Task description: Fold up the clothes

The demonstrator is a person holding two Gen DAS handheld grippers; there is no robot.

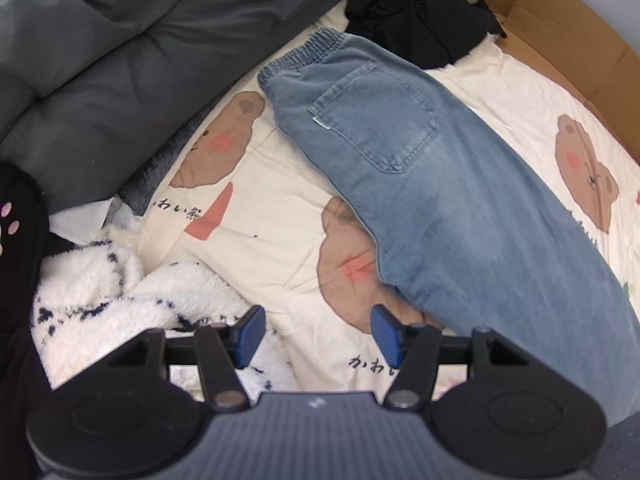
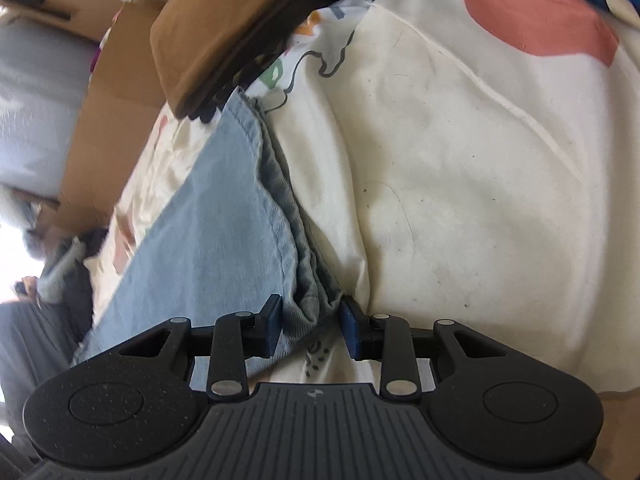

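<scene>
Folded lengthwise, a pair of blue jeans (image 1: 420,184) lies on a cream sheet printed with bears (image 1: 260,240), its elastic waistband at the far end and a back pocket facing up. My left gripper (image 1: 318,320) hangs open over the sheet beside the jeans' near edge, with nothing between its fingers. In the right wrist view the jeans' leg end (image 2: 216,232) runs down to my right gripper (image 2: 312,312). Its blue pads (image 2: 352,328) pinch the bunched hem layers against the sheet (image 2: 480,160).
A black garment (image 1: 420,12) lies beyond the waistband, next to a cardboard box (image 1: 560,28). A fluffy white blanket (image 1: 120,292) and a grey cushion (image 1: 120,60) sit on the left. Folded brown clothes (image 2: 224,28) rest past the leg end.
</scene>
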